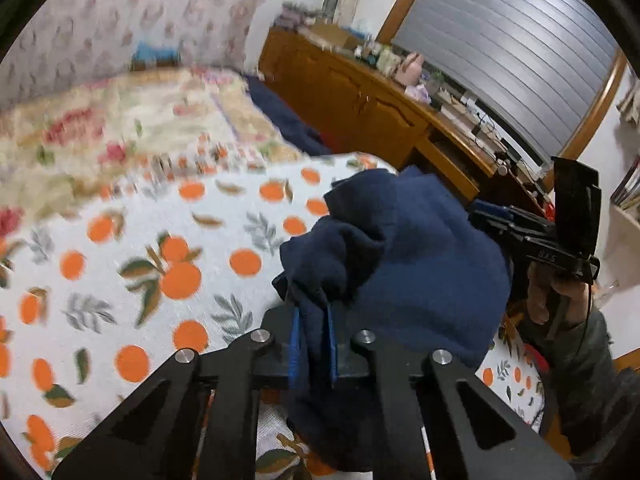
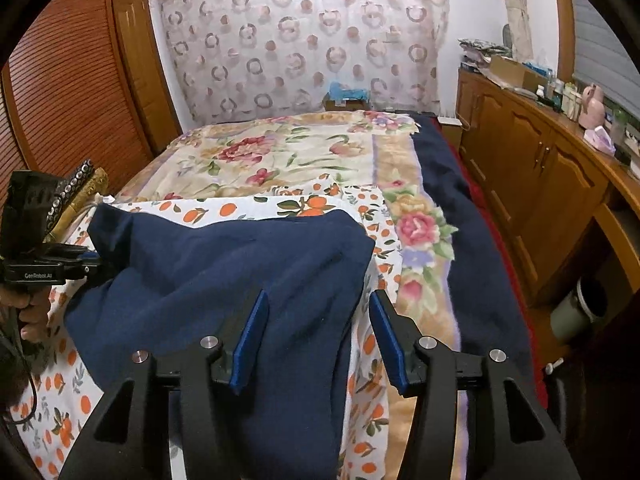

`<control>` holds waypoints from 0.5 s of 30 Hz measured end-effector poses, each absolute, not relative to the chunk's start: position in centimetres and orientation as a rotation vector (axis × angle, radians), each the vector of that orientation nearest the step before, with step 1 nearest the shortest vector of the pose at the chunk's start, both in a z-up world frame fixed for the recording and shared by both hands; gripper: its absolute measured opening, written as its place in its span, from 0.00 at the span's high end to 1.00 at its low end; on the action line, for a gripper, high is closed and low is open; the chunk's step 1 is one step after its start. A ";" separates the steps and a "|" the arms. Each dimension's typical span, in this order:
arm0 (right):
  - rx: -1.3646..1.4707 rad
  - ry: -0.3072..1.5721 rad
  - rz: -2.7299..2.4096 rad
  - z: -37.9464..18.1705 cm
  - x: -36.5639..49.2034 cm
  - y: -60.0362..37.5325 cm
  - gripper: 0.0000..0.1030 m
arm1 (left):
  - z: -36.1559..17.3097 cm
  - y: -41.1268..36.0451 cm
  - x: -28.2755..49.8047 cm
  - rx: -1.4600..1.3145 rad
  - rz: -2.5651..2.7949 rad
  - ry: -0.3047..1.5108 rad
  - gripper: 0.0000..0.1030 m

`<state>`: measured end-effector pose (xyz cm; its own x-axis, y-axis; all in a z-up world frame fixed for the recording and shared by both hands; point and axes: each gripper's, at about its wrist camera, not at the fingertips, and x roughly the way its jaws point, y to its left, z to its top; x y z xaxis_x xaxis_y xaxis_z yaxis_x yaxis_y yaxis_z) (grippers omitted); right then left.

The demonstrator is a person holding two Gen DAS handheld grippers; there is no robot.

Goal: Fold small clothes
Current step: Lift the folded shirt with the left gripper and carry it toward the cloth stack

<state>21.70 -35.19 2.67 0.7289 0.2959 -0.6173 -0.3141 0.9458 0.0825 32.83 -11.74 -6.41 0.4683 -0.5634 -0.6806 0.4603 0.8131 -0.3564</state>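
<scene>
A: Left gripper [image 1: 313, 312]?
B: Clamped narrow on a bunched fold of the navy cloth [image 1: 400, 256], blue pads [image 1: 295, 344] pressed against both sides of the fabric. Tilted over the bed, with much of that view smeared by blur.

A: And the right gripper [image 2: 318, 308]?
B: Spread wide, gripping nothing. Left pad [image 2: 250, 344] sitting over the cloth [image 2: 224, 280], right pad [image 2: 390, 344] past the cloth's right edge, over the orange-print sheet [image 2: 376, 360].

A: Where exactly is the cloth?
B: On the near end of the bed, lying across the orange-print sheet [image 1: 140, 248]. Spread fairly flat in the right wrist view, front part hanging down toward the camera, left corner drawn up toward the left gripper [image 2: 60, 268]. Rumpled and heaped in the left wrist view, hiding part of the right gripper [image 1: 552, 236] behind it.

A: Hands visible?
B: Right hand [image 1: 552, 292] wrapped round its handle at the right edge of the left view; left hand [image 2: 28, 304] partly seen at the left edge of the other view.

A: Around the bed?
B: Floral blanket [image 2: 280, 148] farther up the mattress, a dark blue blanket [image 2: 460, 216] along its right side. Wooden cabinet [image 2: 536, 168] to the right, cluttered on top. Patterned curtain [image 2: 300, 32] behind the head of the bed.
</scene>
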 end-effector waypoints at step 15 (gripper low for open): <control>-0.041 0.711 0.414 0.8 23.5 -31.7 0.37 | -6.5 -7.2 32.6 -0.132 -0.529 0.898 0.89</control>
<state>23.53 -31.73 0.82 0.6798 0.3551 -0.6416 -0.3829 0.9181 0.1024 32.59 -7.22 -6.52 0.5045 -0.4913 -0.7100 0.3831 0.8643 -0.3258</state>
